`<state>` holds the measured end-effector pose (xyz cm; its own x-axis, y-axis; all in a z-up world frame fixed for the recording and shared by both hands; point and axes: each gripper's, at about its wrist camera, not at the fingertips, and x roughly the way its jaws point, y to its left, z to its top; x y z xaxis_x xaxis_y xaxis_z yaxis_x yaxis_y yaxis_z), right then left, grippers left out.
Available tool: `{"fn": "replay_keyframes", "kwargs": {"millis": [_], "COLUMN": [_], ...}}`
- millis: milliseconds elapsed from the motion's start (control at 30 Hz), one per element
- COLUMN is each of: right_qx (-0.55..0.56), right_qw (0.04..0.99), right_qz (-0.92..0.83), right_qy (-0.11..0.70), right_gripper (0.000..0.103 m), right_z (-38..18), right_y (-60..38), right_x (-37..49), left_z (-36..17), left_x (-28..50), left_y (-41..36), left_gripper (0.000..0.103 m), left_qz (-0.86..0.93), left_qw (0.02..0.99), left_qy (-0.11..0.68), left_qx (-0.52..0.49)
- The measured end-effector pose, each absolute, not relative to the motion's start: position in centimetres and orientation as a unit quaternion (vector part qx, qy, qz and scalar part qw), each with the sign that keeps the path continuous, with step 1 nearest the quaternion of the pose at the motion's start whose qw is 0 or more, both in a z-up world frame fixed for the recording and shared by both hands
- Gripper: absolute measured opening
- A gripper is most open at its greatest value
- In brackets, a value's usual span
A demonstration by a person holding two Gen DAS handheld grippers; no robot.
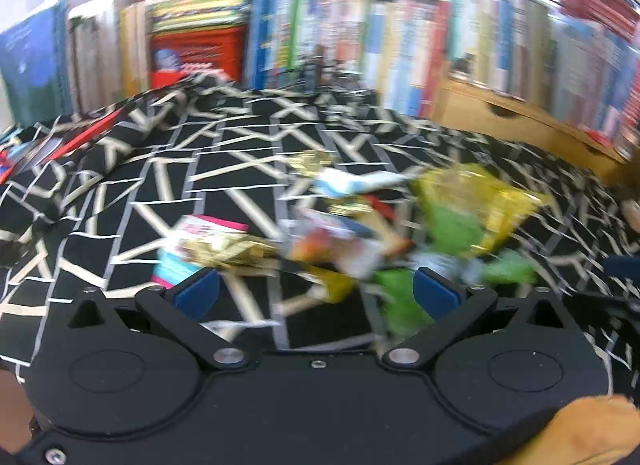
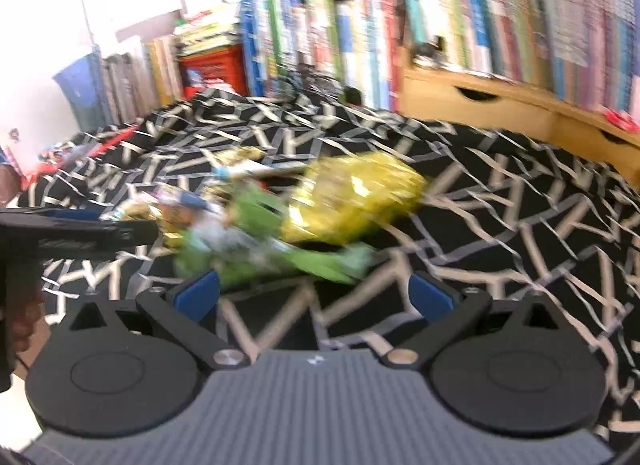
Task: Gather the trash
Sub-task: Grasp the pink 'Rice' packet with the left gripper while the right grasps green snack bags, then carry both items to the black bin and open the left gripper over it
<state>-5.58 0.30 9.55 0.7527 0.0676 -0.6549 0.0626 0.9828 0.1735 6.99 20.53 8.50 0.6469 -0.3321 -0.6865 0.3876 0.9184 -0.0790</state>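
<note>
The tablecloth (image 2: 500,225) is soft matt cloth, wrinkled towards its far edge. On it, the yellow wrapper (image 2: 352,197) looks like crinkled glossy foil, and the green wrappers (image 2: 320,261) like shiny plastic film. The right gripper (image 2: 314,297) is matt black plastic with smooth blue pads (image 2: 198,297) and bright metal pivot screws. The drawers (image 2: 480,101) are pale, smooth wood.

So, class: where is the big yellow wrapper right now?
The yellow wrapper lies on the patterned cloth, at the pile's right edge, beside green wrappers.
</note>
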Motion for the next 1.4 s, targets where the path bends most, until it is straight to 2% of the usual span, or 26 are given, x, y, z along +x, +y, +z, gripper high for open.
{"fn": "replay_keyframes", "kwargs": {"millis": [133, 333, 467, 633, 800, 1000, 1067, 1400], "right_qx": [0.078, 0.044, 0.027, 0.010, -0.017, -0.026, -0.024, -0.007], "right_qw": [0.934, 0.928, 0.918, 0.910, 0.905, 0.904, 0.904, 0.916], "right_qz": [0.025, 0.039, 0.036, 0.034, 0.026, 0.005, -0.006, -0.029], "right_qy": [0.347, 0.369, 0.393, 0.412, 0.425, 0.426, 0.426, 0.399], "right_gripper": [0.103, 0.097, 0.097, 0.098, 0.099, 0.080, 0.074, 0.067], "right_z": [10.0, 8.5, 6.9, 5.7, 5.1, 5.1, 5.1, 5.9], "right_y": [3.6, 7.5, 9.1, 10.2, 10.7, 10.7, 10.6, 11.1], "right_x": [-3.1, 0.4, 2.2, 4.3, 5.3, 5.5, 5.4, 3.8], "left_z": [7.9, 6.4, 4.8, 3.2, 2.2, 2.4, 2.6, 3.0], "left_x": [10.8, 13.9, 14.7, 15.1, 16.0, 15.5, 15.2, 14.7], "left_y": [23.6, 26.7, 26.8, 25.7, 25.5, 25.8, 25.7, 25.9], "left_gripper": [0.103, 0.103, 0.103, 0.103, 0.099, 0.066, 0.048, 0.045], "left_qz": [-0.187, -0.205, -0.251, -0.244, -0.244, -0.272, -0.281, -0.269], "left_qw": [0.902, 0.890, 0.867, 0.870, 0.866, 0.868, 0.867, 0.874], "left_qy": [0.388, 0.402, 0.421, 0.400, 0.408, 0.386, 0.382, 0.379], "left_qx": [0.038, 0.065, 0.092, 0.150, 0.154, 0.155, 0.154, 0.140]}}
